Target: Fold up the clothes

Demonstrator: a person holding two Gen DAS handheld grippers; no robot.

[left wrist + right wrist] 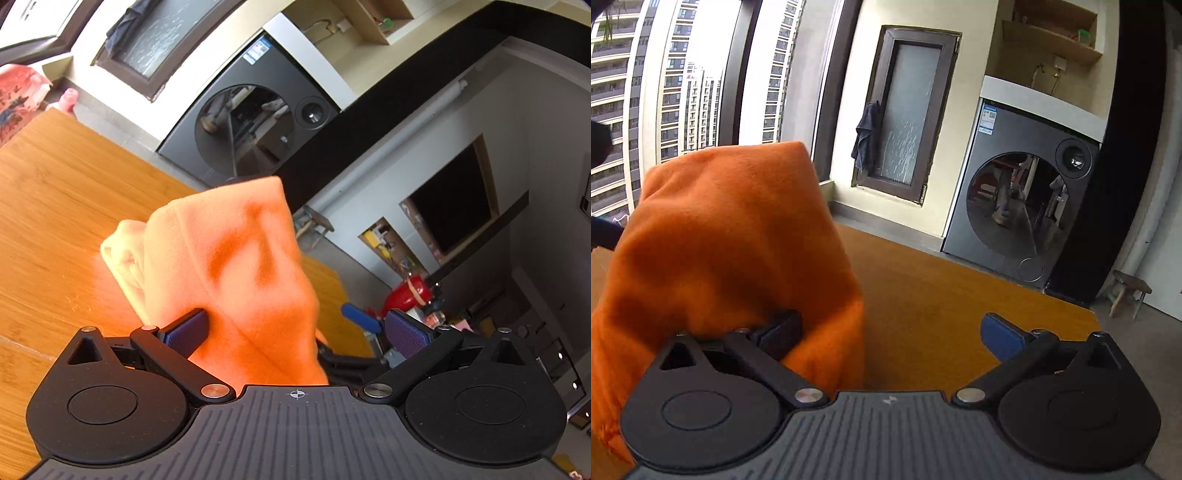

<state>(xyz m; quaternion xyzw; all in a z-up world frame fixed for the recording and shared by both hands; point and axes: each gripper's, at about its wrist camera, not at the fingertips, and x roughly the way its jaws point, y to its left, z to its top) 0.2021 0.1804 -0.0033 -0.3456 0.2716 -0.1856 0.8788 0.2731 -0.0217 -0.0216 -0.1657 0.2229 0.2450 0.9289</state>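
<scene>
Both grippers wide open, orange cloth draped over each left finger, unclamped, above table.

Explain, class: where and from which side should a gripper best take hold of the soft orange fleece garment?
Probably grip the soft orange fleece garment at its upper folded corner, coming from the bare side of the wooden table. The cloth stands bunched, and that corner juts free. Both the left gripper and right gripper stand open, cloth draping only one finger each.

washer sticker txt illegible
</scene>
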